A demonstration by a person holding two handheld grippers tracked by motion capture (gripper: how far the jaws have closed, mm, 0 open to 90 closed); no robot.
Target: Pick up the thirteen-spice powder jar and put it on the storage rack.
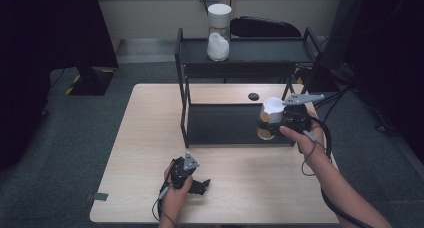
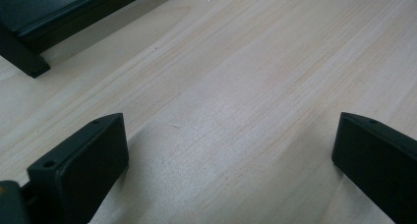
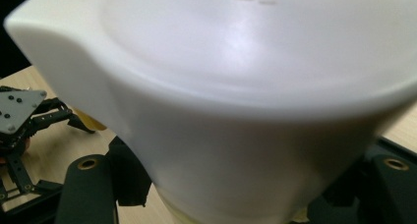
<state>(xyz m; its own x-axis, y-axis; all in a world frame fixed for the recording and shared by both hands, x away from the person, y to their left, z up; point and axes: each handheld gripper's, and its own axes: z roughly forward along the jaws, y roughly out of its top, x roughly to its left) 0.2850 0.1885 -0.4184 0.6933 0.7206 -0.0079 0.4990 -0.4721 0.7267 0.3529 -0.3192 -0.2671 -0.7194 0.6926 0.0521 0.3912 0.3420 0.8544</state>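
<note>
High view: the right gripper (image 1: pixel 278 119) clamps an upright white-lidded jar (image 1: pixel 270 118) just above the rack's (image 1: pixel 186 113) lower shelf, at its right end. The left gripper (image 1: pixel 200 184) rests well in front of the rack, far from the jar.

Left gripper view: its jaws stand wide over bare table (image 2: pixel 236 86), holding nothing.

Right gripper view: the jar's lid (image 3: pixel 236 71) looms close, with a jaw on each side below it.

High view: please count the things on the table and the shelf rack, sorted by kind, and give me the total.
Jars with white lid: 2, one on the top shelf, one in the right hand-held gripper
Shelf rack: 1
Hand-held grippers: 2, left, right
Small black disc on table: 1
Total: 6
</note>
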